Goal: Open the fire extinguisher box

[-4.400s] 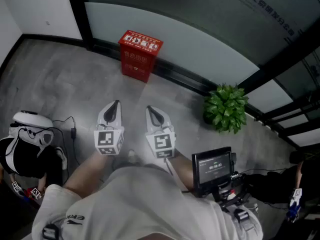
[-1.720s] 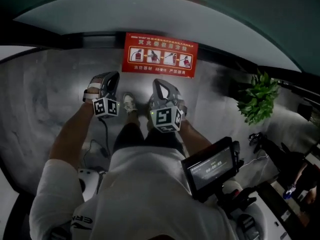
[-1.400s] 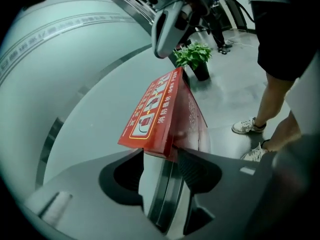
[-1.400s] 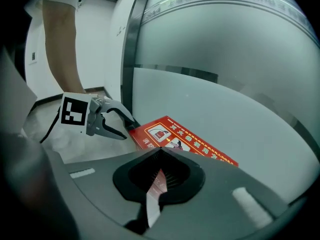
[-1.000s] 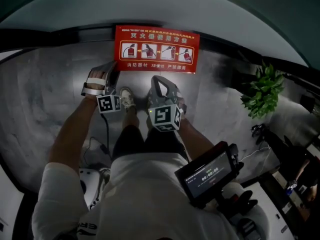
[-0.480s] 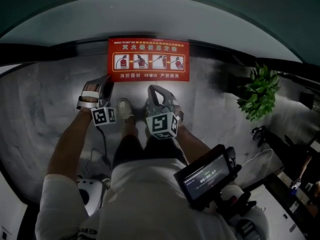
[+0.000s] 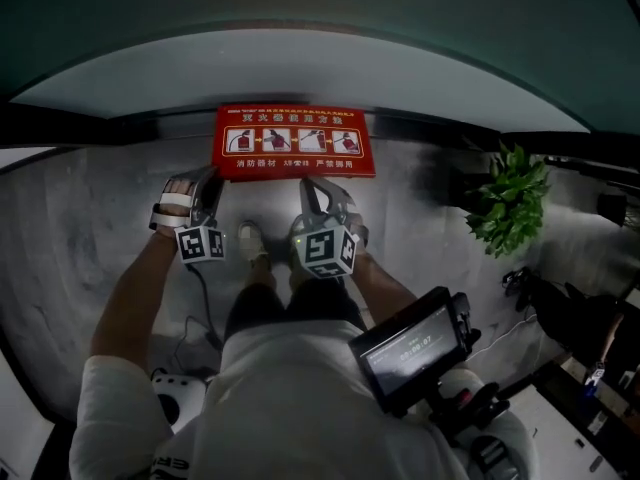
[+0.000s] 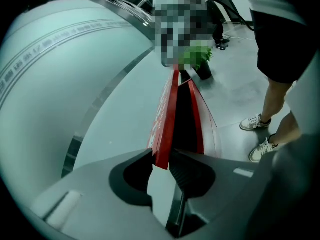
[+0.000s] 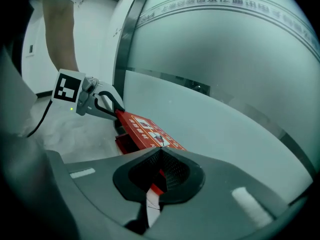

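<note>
The red fire extinguisher box stands on the floor against the glass wall, its lid point(image 7: 293, 140) printed with instruction pictures. My left gripper point(image 7: 208, 183) is at the lid's front left corner. In the left gripper view the jaws point(image 8: 161, 159) are closing, with the lid's edge point(image 8: 167, 119) between them and touching both pads. A dark gap separates the lid from the box body point(image 8: 197, 119). My right gripper point(image 7: 308, 190) is shut on the lid's front edge, right of its middle. The right gripper view shows the lid point(image 9: 150, 131) tilted up off the body point(image 9: 127, 143).
A potted green plant point(image 7: 508, 200) stands on the floor to the right of the box. The frosted glass wall point(image 7: 300, 68) rises right behind it. The person's shoes point(image 7: 250, 238) stand between the grippers. A screen device point(image 7: 412, 343) hangs at the person's right side.
The left gripper's jaws have narrowed at the lid's left corner. The right gripper has stayed at the lid's front edge. The view has shifted a little.
</note>
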